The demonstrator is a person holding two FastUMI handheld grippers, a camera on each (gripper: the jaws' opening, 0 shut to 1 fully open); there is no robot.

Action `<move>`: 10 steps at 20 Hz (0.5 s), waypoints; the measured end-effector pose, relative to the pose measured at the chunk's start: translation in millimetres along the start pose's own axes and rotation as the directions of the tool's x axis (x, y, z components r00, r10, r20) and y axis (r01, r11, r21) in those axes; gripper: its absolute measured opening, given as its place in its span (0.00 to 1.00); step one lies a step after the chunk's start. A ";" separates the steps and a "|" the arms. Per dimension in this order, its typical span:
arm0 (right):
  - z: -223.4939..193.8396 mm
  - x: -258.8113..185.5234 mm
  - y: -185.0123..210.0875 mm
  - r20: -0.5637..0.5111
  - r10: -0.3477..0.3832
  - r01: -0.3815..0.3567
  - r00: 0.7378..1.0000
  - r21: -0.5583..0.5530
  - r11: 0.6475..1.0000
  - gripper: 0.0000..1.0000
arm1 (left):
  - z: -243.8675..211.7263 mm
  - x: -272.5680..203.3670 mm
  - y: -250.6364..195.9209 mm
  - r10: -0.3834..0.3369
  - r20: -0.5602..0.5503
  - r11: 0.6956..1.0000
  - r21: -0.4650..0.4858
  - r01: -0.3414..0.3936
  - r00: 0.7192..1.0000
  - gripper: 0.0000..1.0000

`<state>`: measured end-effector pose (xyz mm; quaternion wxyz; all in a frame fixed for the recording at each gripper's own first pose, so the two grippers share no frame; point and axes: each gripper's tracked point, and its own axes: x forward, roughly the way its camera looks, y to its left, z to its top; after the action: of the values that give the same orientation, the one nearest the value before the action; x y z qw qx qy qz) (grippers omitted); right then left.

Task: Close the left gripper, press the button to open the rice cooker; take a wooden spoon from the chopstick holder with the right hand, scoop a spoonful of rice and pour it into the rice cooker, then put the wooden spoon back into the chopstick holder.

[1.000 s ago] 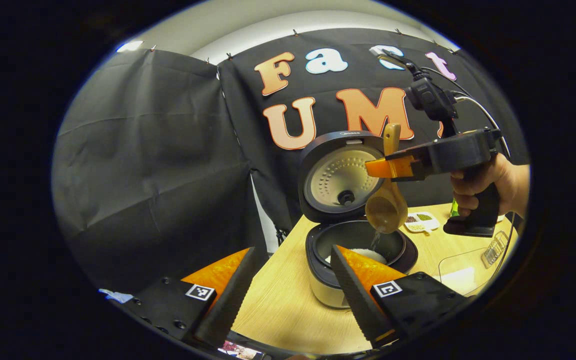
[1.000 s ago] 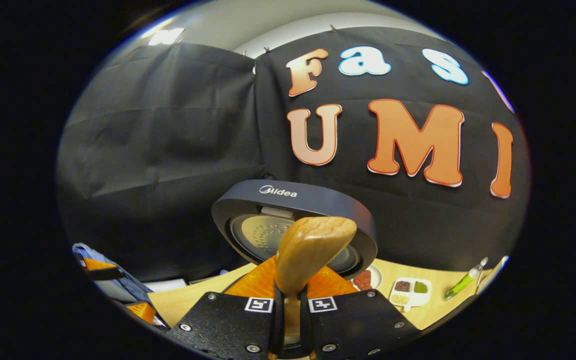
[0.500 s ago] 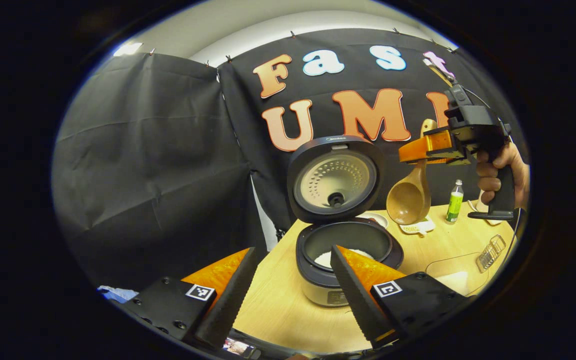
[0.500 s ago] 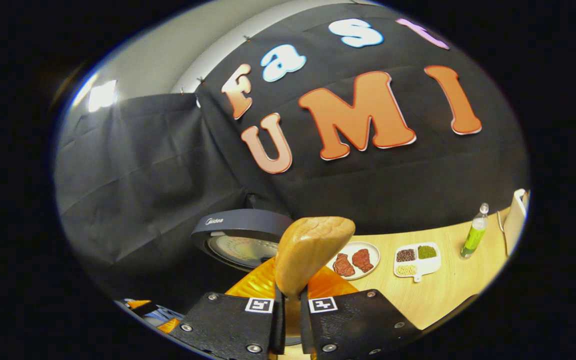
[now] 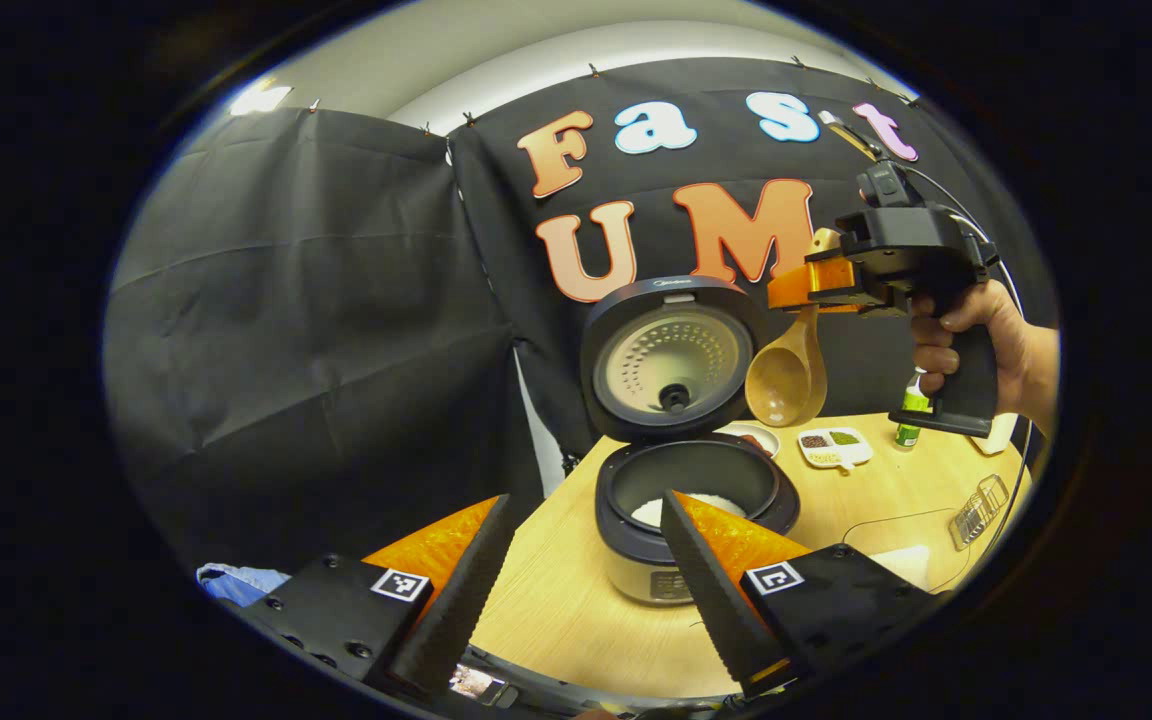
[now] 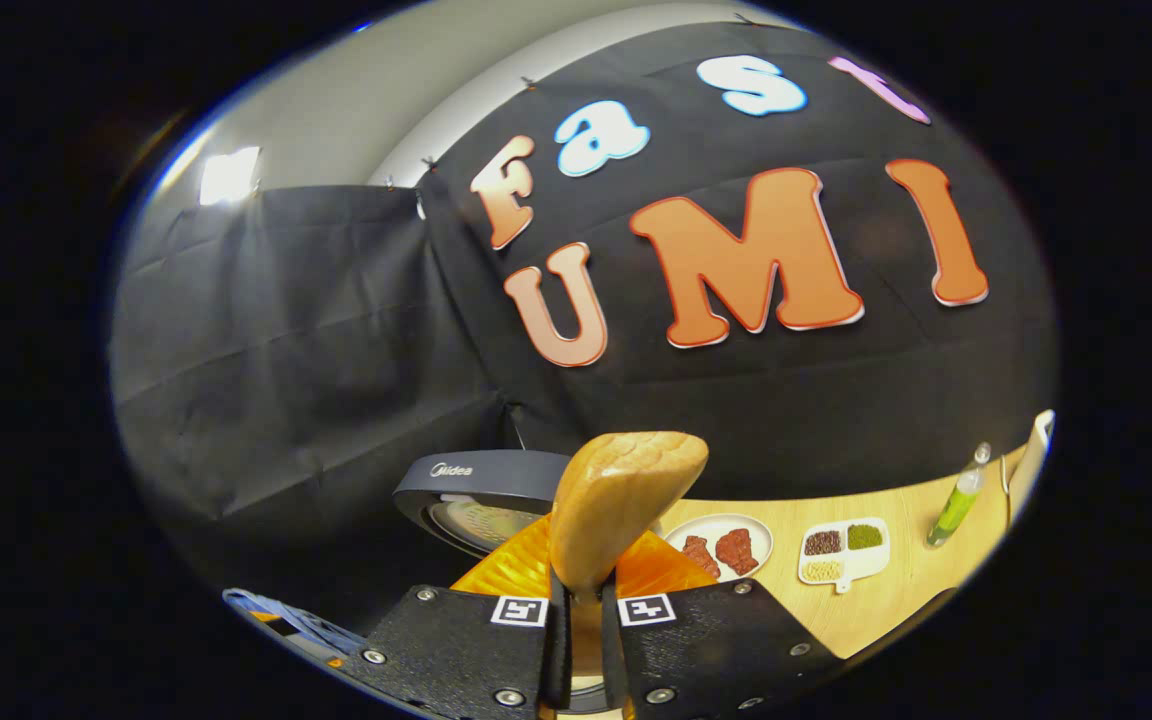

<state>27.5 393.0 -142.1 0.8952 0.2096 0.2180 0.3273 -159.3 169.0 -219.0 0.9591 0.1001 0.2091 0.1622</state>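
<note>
Both right gripper (image 6: 576, 600) fingers pinch the wooden spoon (image 5: 787, 378); left gripper (image 5: 576, 580) fingers spread.

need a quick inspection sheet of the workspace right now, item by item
surface: wooden table, bare in front of the cooker
job's things: rice cooker open, lid upright, white rice in the pot; wooden spoon held in the air right of the lid, bowl hanging down; chopstick holder nothing seen
clutter: plate of meat, divided dish, green bottle, clear container, wire rack
grippers: left gripper jaws apart, empty; right gripper clamped on the spoon handle, held by a hand
cables: one off the right gripper
surroundings: black cloth wall, blue cloth low left
</note>
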 end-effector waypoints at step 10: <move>3.0 -0.9 62.9 0.070 0.115 -0.070 0.991 -0.464 0.883 0.12 | -9.0 -2.0 34.3 0.068 -0.012 0.998 -0.009 -0.068 0.998 0.99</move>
<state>-2.6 435.6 -106.8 0.9121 0.0168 0.0808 0.4016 -174.2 201.1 -217.4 0.9523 0.1020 0.2103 0.1964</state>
